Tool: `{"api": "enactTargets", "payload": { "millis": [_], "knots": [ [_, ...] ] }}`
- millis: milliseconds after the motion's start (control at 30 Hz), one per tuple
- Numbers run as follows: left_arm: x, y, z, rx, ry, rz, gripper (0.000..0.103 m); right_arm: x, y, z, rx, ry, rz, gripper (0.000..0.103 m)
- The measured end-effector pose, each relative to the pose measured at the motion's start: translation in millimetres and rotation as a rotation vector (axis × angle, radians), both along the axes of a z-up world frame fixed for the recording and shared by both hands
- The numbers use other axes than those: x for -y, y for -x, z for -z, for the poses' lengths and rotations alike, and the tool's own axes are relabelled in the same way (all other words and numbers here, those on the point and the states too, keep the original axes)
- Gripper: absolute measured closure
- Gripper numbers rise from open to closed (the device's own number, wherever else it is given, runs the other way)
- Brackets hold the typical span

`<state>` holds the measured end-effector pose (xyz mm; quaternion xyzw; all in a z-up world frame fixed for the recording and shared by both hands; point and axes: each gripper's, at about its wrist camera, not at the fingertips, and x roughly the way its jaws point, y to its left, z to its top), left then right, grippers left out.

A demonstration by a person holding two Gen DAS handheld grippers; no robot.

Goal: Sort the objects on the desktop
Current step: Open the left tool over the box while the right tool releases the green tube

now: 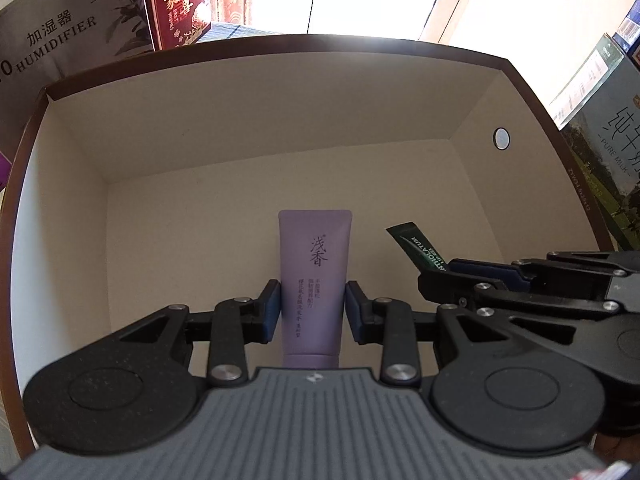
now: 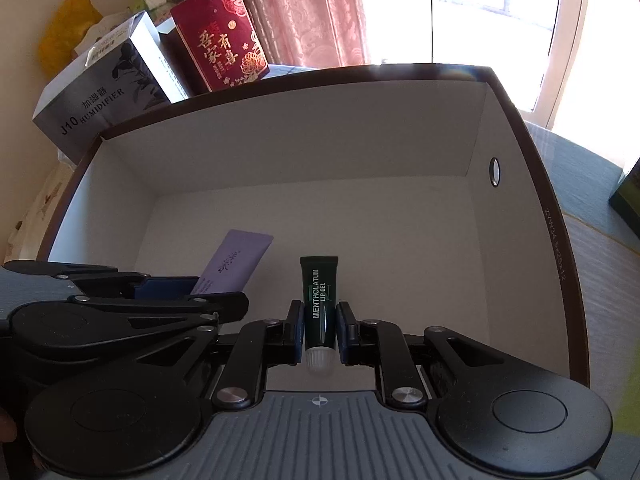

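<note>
A lilac tube (image 1: pixel 312 272) with dark Chinese lettering points forward between the blue pads of my left gripper (image 1: pixel 312 286), which is shut on its lower half. My right gripper (image 2: pixel 319 306) is shut on a dark green Mentholatum lip gel tube (image 2: pixel 320 292), white cap toward the camera. Both grippers hang side by side inside a large box (image 1: pixel 280 42) with a brown rim and white walls. In the left wrist view the right gripper (image 1: pixel 438 272) enters from the right with the green tube (image 1: pixel 412 244). In the right wrist view the left gripper (image 2: pixel 220 292) holds the lilac tube (image 2: pixel 236 260).
The box floor (image 2: pixel 380 240) ahead is bare, with a round hole (image 1: pixel 501 138) in the right wall. Behind the box stand a grey humidifier carton (image 2: pixel 100 96) and a red gift box (image 2: pixel 224 36). A milk carton (image 1: pixel 608 152) stands right of it. Pink curtain (image 2: pixel 304 12) and bright window beyond.
</note>
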<state>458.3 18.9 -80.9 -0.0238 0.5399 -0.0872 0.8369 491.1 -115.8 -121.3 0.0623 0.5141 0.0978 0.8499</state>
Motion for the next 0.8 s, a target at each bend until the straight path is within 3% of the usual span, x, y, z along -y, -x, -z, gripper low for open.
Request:
{"api": "enactTargets", "payload": {
  "millis": [233,400,467,567,633,700,800],
  "knots": [
    [2,-4,-6,0.024,-0.018,0.022,0.072,2,-3,3,-0.008,0.000,0.006,0.090],
    [1,-4,-13,0.045,-0.040,0.028,0.063,4,0,2,0.005,0.002,0.016,0.090],
    [-1,-4,-15,0.047,-0.052,0.028,0.054,5,1,2,0.010,-0.004,0.021,0.089],
    [-4,-2,-18,0.057,-0.073,0.026,0.048,7,2,0,0.012,-0.021,0.030,0.078],
    [-7,0,-21,0.066,-0.090,0.019,0.044,7,4,-2,0.029,-0.014,0.029,0.058],
    [-12,3,-25,0.077,-0.091,0.013,0.038,9,8,-6,0.055,-0.016,0.028,0.046],
    [-19,8,-33,0.090,-0.070,0.002,0.029,12,14,-13,0.085,-0.035,0.032,0.037]
  ]
}}
